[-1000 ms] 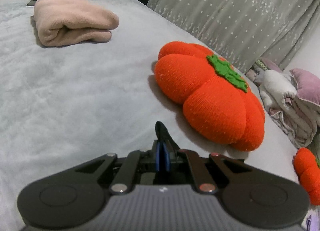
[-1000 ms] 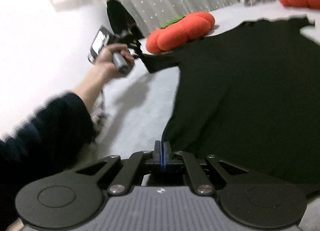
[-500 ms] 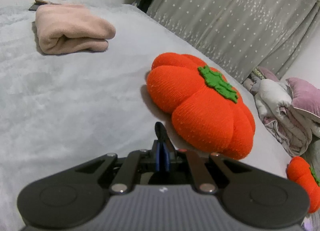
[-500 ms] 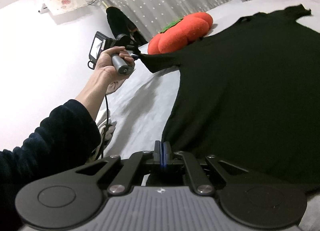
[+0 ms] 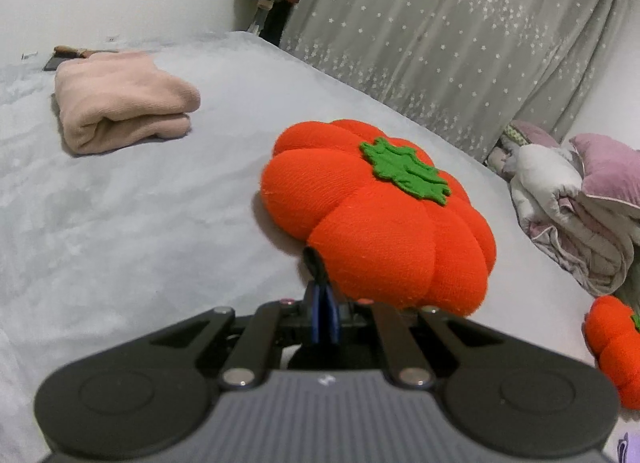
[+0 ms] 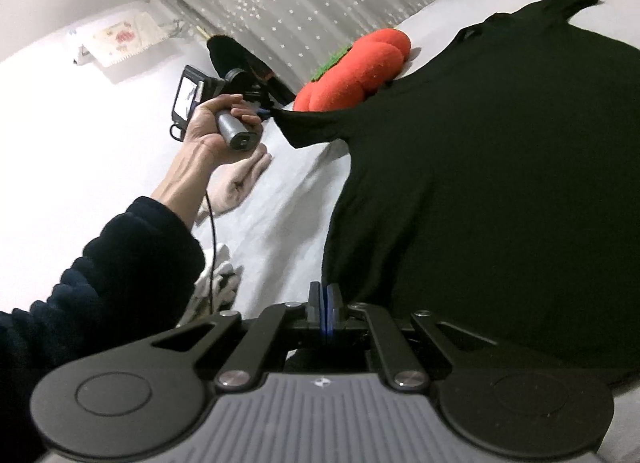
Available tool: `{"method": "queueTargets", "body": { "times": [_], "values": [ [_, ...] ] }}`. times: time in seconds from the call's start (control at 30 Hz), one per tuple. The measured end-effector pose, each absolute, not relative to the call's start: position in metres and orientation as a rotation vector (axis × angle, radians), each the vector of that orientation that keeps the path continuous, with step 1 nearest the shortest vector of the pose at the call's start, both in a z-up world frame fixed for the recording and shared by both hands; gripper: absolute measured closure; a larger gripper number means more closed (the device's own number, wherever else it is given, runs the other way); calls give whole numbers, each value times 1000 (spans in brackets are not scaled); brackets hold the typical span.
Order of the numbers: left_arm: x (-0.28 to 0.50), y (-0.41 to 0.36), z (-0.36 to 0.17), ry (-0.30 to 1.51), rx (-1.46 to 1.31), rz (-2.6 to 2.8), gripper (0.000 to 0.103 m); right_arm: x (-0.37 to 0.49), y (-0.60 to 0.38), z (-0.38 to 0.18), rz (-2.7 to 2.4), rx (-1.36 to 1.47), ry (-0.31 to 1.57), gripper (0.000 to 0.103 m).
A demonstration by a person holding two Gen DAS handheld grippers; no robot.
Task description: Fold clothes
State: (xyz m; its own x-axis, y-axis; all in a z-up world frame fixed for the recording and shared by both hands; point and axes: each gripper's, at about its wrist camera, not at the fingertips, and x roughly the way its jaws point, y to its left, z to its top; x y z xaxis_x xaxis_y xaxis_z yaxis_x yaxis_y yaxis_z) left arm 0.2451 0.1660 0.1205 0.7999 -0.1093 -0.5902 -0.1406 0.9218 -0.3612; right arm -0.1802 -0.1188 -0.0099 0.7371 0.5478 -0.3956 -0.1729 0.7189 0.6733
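Note:
A black top [image 6: 500, 167] lies spread over the grey bed [image 5: 140, 223], its neck at the far right. My right gripper [image 6: 325, 299] is shut at the top's near hem corner, and the cloth runs in under its fingers. One sleeve [image 6: 308, 127] stretches left to my left gripper [image 6: 269, 113], which a person's hand [image 6: 212, 131] holds up. In the left wrist view the left gripper [image 5: 323, 303] is shut, and a black tip of the sleeve [image 5: 314, 263] pokes out just before an orange pumpkin cushion [image 5: 380, 219].
A folded pink garment [image 5: 120, 103] lies at the bed's far left. A second pumpkin cushion [image 5: 616, 347] and a heap of bedding [image 5: 580, 215] are at the right. A star-print curtain [image 5: 460, 43] hangs behind. A dark sleeve [image 6: 100, 283] and a cable cross the left.
The left gripper has carried the sleeve end toward the pumpkin cushion, pulling the sleeve straighter. The right wrist view has tilted, with its gripper still shut at the hem.

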Motion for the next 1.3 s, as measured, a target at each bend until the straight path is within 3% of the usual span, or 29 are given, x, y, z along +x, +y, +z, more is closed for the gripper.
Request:
{"method": "queueTargets", "body": {
  "times": [0.43, 0.8, 1.3],
  "values": [
    [237, 71, 168, 634, -313, -45, 98, -186, -148, -8, 432, 774, 606, 99],
    [243, -41, 176, 662, -201, -101, 98, -197, -168, -7, 440, 892, 602, 99],
    [249, -149, 124, 720, -96, -162, 98, -207, -188, -25, 297, 1007, 649, 99]
  ]
}}
